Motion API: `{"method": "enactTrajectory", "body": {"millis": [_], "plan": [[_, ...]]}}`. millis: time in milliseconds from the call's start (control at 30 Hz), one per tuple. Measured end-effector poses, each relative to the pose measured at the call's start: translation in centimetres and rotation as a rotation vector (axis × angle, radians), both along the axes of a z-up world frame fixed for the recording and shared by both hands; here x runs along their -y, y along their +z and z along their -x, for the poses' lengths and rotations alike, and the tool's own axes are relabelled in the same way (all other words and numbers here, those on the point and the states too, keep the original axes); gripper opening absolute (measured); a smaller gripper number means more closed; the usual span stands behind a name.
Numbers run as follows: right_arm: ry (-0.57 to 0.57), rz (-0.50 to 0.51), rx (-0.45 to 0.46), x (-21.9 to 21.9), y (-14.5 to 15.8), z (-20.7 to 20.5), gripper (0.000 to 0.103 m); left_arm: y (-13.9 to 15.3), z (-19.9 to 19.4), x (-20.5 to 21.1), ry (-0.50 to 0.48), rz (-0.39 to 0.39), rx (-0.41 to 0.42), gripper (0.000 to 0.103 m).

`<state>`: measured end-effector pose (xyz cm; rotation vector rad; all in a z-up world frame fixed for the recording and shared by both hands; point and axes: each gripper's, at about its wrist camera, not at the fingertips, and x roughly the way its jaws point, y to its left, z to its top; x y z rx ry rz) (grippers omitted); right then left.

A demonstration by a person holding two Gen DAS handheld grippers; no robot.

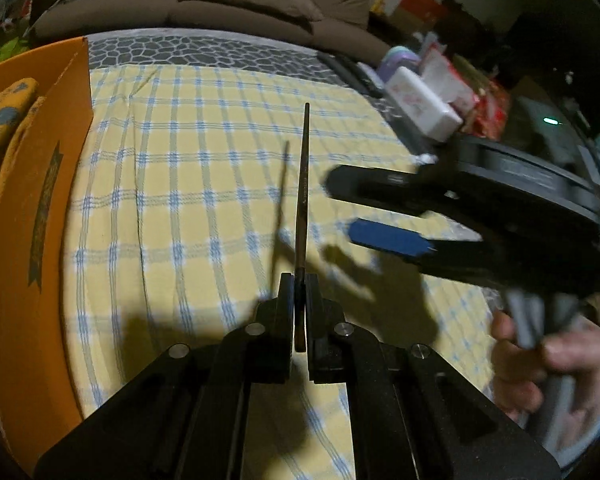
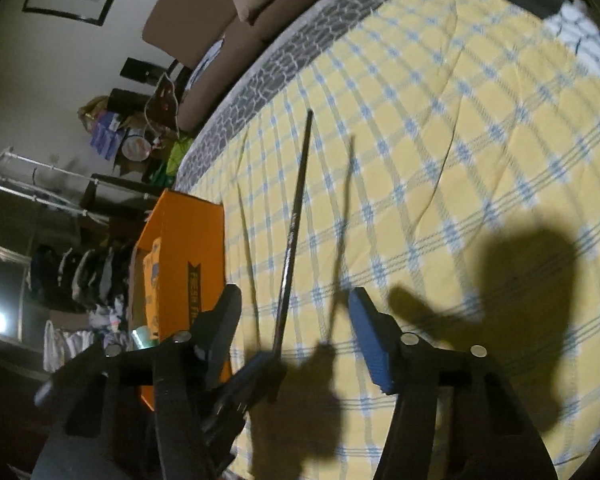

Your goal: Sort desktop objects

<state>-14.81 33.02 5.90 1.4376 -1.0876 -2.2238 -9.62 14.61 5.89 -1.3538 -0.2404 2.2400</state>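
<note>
- Your left gripper is clamped tight on one long thin stick. It looks like a brush or a pen; you cannot tell which.
- The stick is up off the cloth. It points away from you, and its dark shadow lies on the cloth just beside it.
- Your right gripper stands apart, with nothing pressed between its fingers. In the right wrist view the stick runs up between them, but neither pad touches it.
- One right finger has a blue pad.
- The step now looks like this: the stick is picked up and needs to go to its place.
- The box sits at the left edge of the cloth. That is likely where the stick should go.
- For the next move, swing your left gripper over the box, then let go. Keep the stick's long end clear of the box wall.
- Mind your right gripper. It is near the stick and could knock it.
- Count: one stick, one box, two grippers, one cloth.
- There are yellow packs in the box, at least two. You cannot see them all.
- No other loose thing shows on the cloth near you.
</note>
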Motion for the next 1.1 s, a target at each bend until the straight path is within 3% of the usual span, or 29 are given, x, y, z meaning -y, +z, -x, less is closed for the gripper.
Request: {"method": "enactTrajectory", "body": {"millis": [133, 200, 367, 600, 800, 1100], "plan": [[-0.004, 0.004, -0.004, 0.2, 0.1, 0.3, 0.048, 0.9, -0.8, 0.4, -0.019, -0.011, -0.004, 0.005], [-0.004, 0.01, -0.014, 0.3, 0.3, 0.5, 0.032, 1.3, -1.1, 0.7, -0.022, -0.015, -0.004, 0.005], [0.04, 0.019, -0.055, 1.7, 1.5, 0.7, 0.018, 2.4, -1.9, 1.7, -0.022, -0.039, -0.014, 0.005], [0.107, 0.013, -0.155, 6.2, 5.0, 1.3, 0.013, 5.0, -2.5, 5.4, 0.016, -0.059, -0.056, 0.005], [0.202, 0.01, -0.214, 12.3, 7.3, 2.0, 0.013, 6.6, -3.0, 10.8, 0.105, -0.076, -0.1, 0.005], [0.37, 0.019, -0.227, 23.6, 7.1, 2.8, 0.013, 5.8, -3.0, 21.1, 0.291, -0.122, -0.093, 0.005]]}}
